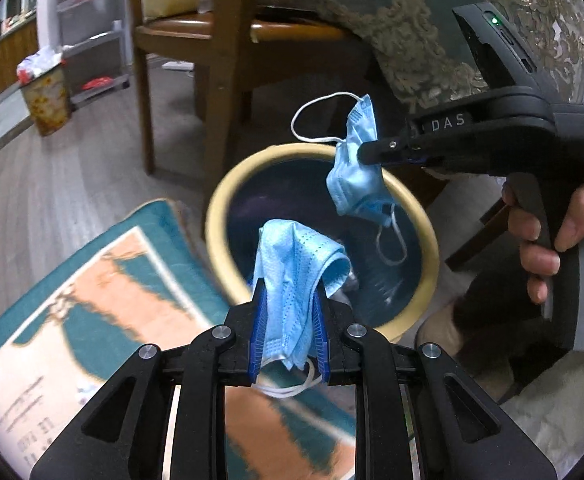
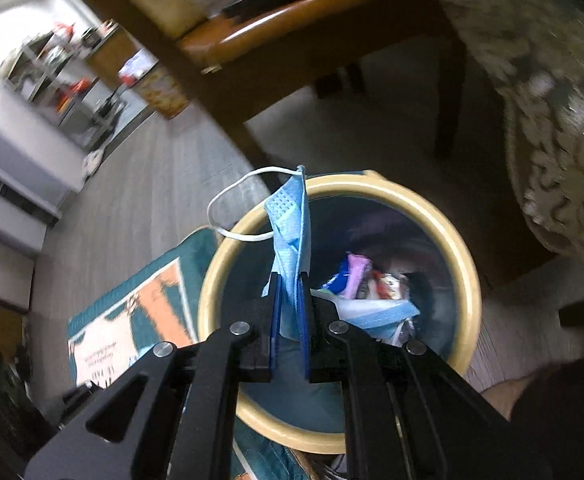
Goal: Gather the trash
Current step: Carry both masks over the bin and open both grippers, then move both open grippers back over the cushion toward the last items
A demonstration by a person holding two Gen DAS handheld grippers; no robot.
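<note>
My left gripper is shut on a crumpled blue face mask, held over the near rim of a round bin with a cream rim and dark inside. My right gripper comes in from the right, shut on a second blue face mask that hangs above the bin's mouth with its white ear loops dangling. In the right wrist view the right gripper pinches that mask over the bin, which holds wrappers and other trash.
A teal and orange printed mat lies on the wood floor left of the bin. A wooden chair stands behind it, next to a table draped in a lace-edged cloth. A small floral bin stands far left.
</note>
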